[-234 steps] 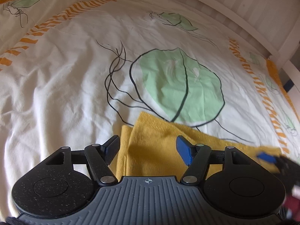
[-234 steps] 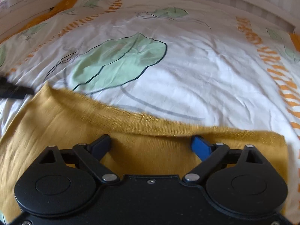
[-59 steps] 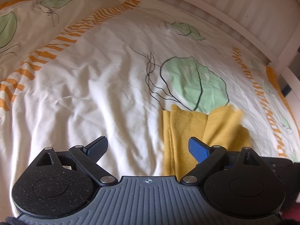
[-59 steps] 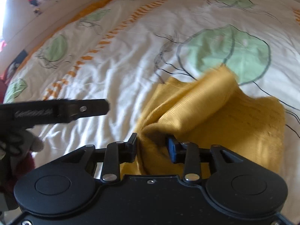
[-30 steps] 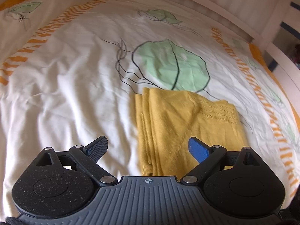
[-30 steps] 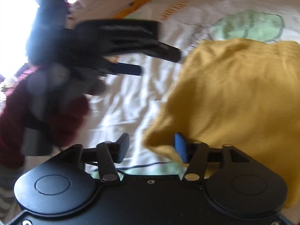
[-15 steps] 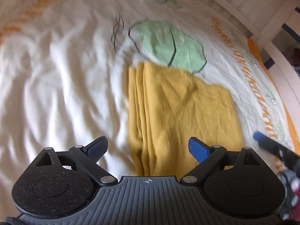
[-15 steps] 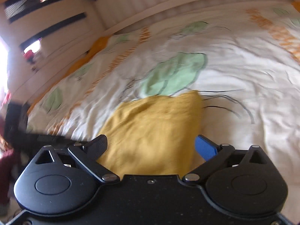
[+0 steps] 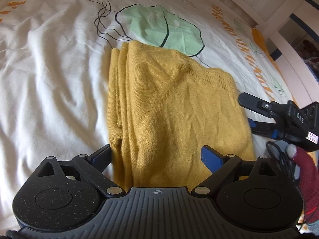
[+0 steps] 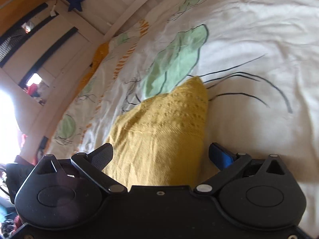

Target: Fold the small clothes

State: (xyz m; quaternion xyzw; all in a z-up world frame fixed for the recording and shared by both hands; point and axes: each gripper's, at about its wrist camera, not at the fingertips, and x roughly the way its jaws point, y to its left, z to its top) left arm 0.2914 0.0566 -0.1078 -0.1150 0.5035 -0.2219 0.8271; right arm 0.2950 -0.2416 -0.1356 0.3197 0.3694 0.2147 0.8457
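A mustard-yellow knit garment (image 9: 175, 107) lies folded into a rough rectangle on the duvet (image 9: 49, 63), with several layered edges along its left side. My left gripper (image 9: 155, 150) hovers open over its near edge, and its fingers straddle the cloth without pressing it. My right gripper (image 9: 245, 110) shows at the garment's right edge, open, held by a hand in a dark red glove (image 9: 305, 163). In the right wrist view the garment (image 10: 159, 131) runs away from my right gripper (image 10: 160, 149), whose wide jaws stand clear of the fabric.
The white duvet carries a big green leaf print (image 9: 159, 25) just beyond the garment, and orange stripes (image 9: 257, 67) to the right. A white slatted bed rail (image 9: 259, 2) bounds the far side. A blue star (image 10: 76, 1) hangs on the bed frame.
My right gripper let go of the garment's corner, opened wide and swung round to the garment's right side. The left gripper dipped closer over the near edge.
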